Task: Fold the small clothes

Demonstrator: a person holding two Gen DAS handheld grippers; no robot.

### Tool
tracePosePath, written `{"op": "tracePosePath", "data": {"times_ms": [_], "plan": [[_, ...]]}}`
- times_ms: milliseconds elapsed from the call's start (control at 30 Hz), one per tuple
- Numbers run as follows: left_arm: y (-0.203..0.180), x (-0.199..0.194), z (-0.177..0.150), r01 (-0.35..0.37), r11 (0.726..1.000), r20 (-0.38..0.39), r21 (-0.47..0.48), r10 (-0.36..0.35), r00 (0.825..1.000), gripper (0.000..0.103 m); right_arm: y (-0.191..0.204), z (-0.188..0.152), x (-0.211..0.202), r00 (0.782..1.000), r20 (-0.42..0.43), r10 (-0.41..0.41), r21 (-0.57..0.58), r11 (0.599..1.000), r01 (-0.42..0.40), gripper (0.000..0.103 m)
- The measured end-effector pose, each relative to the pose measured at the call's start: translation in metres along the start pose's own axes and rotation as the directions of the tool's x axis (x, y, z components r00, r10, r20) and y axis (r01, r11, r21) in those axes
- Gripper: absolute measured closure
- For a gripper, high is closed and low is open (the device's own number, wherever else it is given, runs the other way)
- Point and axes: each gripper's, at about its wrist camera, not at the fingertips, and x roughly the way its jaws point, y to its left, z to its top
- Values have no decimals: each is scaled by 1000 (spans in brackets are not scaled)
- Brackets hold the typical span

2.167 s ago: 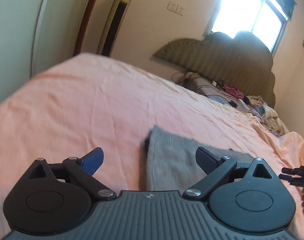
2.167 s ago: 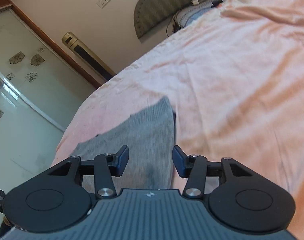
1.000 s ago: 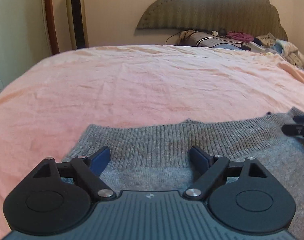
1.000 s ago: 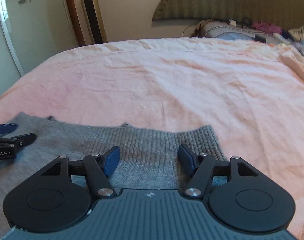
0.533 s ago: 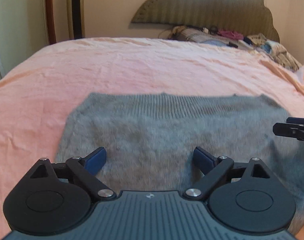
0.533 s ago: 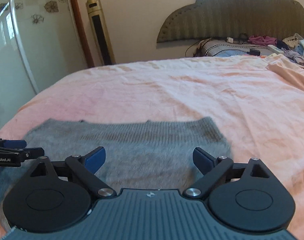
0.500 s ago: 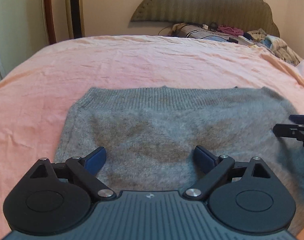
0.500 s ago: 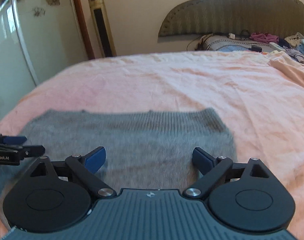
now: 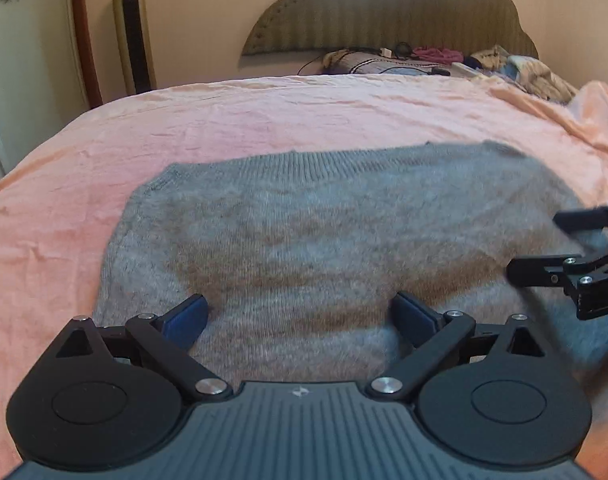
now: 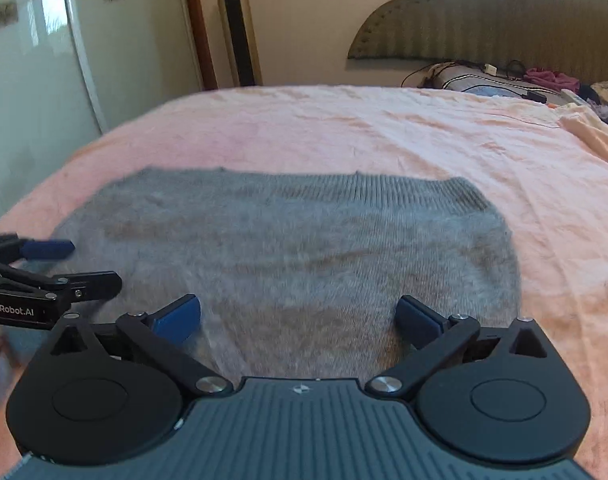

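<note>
So a grey knitted sweater [image 9: 336, 240] was laid out flat across the pink bedsheet [image 9: 263, 120], its ribbed hem turned toward the far end of the bed and the fuzzy body spread toward both cameras. It was seen sitting roughly mid-bed, well short of the padded headboard [image 9: 404, 8].

The left gripper [image 9: 299, 312] was held just above the near part of the sweater, jaws spread about as wide as they go and still easing apart a bit; knit was seen in the gap below, but nothing was pinched by the blue pads [image 9: 185, 316]. Same deal with the right gripper [image 10: 299, 316]: jaws opening out wide, sweater underneath, nothing gripped.

Each gripper was caught in the other's view too, the right one poking in at the sweater's right edge, the left one at its left edge.

Further back, a pile of mixed clothes [image 9: 516, 68] and a patterned pillow [image 9: 364, 62] were left by the headboard. A tall tower fan [image 10: 239, 24] was stood against the wall, next to a frosted wardrobe door [image 10: 35, 60] with flower decals.
</note>
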Motion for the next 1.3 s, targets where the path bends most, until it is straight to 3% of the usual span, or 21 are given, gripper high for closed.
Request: {"op": "tracePosePath", "data": {"times_ms": [33, 200, 300, 367, 400, 467, 500, 567, 633, 700, 800, 900, 933, 1067, 1100, 1133, 1167, 1200, 1233, 1267, 1300], "plan": [[5, 0, -2, 23, 1000, 3, -4, -23, 1000, 2, 1, -8, -2, 1000, 29, -7, -61, 998, 9, 0], [16, -7, 0, 0, 1000, -16, 13, 0, 1000, 0, -28, -11, -15, 1000, 11, -23, 40, 999, 22, 0], [16, -31, -4, -6, 1000, -13, -10, 6, 1000, 1, -15, -11, -36, 996, 4, -88, 43, 995, 88, 1], [15, -37, -13, 37, 999, -22, -26, -38, 999, 1, -6, -15, -50, 999, 41, -30, 40, 999, 28, 0], [12, -33, -18, 26, 1000, -52, -13, -26, 998, 0, -2, -17, -50, 999, 36, -10, 33, 999, 8, 0], [14, -30, -28, 26, 1000, -27, -16, -26, 999, 0, 1, -30, -35, 999, -54, -3, 3, 1000, 3, 0], [17, -32, -25, 22, 1000, -35, -23, -23, 999, 0, -1, -37, -38, 1000, 2, 6, -18, 1000, -5, 0], [25, -42, -22, -38, 999, -36, -39, 36, 999, 0, -11, -37, -47, 1000, -21, 3, 17, 1000, -3, 0], [44, -62, -25, -61, 990, -30, -126, 58, 998, 0, -25, -36, -65, 999, -44, -31, 97, 995, 35, 0], [75, -83, -36, -38, 946, -45, -323, 25, 999, 0, -45, -44, -91, 1000, -29, -10, 231, 973, 17, 0], [112, -104, -70, 25, 767, -66, -641, -88, 994, 1, -78, -65, -126, 999, -10, 52, 464, 885, -42, 0], [116, -119, -92, 114, 639, 27, -761, -144, 989, 0, -98, -91, -131, 992, -21, 127, 661, 746, -82, 0], [116, -115, -94, 152, 598, 57, -787, -174, 983, 0, -99, -95, -128, 989, 4, 146, 686, 719, -109, 0], [116, -87, -82, 217, 502, 126, -837, -211, 969, 0, -89, -80, -98, 983, 56, 175, 691, 704, -164, 0], [117, -80, -77, 215, 492, 125, -843, -210, 970, 0, -88, -75, -89, 979, 71, 192, 692, 697, -187, 1], [117, -74, -71, 209, 494, 118, -844, -208, 971, 2, -89, -70, -81, 977, 73, 198, 695, 693, -192, 10], [116, -71, -66, 188, 503, 101, -844, -196, 975, 7, -90, -67, -77, 978, 71, 196, 698, 691, -189, 17], [114, -68, -62, 166, 517, 78, -840, -188, 979, 25, -94, -65, -72, 976, 54, 209, 707, 683, -186, 43], [114, -65, -59, 145, 535, 47, -832, -193, 980, 57, -99, -66, -66, 971, 37, 236, 722, 665, -189, 78], [115, -58, -58, 103, 562, -8, -821, -192, 981, 75, -103, -69, -62, 968, 24, 250, 737, 650, -186, 90], [115, -55, -59, 69, 587, -51, -807, -185, 981, 98, -106, -72, -60, 964, 25, 265, 740, 644, -197, 89]]}}
